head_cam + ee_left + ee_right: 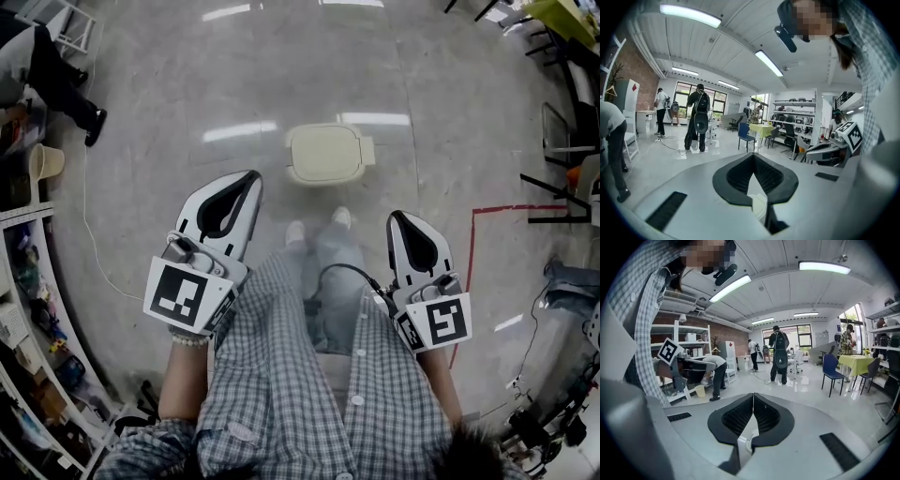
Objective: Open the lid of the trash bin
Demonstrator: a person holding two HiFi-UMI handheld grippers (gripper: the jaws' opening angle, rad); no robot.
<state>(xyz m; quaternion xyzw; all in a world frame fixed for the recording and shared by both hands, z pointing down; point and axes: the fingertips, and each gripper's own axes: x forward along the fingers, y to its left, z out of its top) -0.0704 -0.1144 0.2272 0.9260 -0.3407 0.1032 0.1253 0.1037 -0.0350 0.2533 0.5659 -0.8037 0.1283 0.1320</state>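
Trash bin (328, 153): cream, standing on the grey floor (187, 84) with its lid down flat. It sits ahead of both sets of jaws, in the gap between their two lines, well apart from either.

Left gripper (254, 176): your jaws are pressed together at the tips with nothing pinched between them. They angle toward the bin's near left side but are not touching it.

Right gripper (395, 217): jaws likewise pressed together and holding nothing. Their tips sit further back from the bin than the left ones do.

Your shoes (341, 217) stand between the two grippers, just short of the bin.

A red tape line (472, 246) runs on the floor outside the right jaws. A white cable (87, 220) trails on the floor outside the left jaws.

The gripper views look out level across the room. A standing person with a backpack (778, 355) and a blue chair (831, 369) are far beyond the right jaws.
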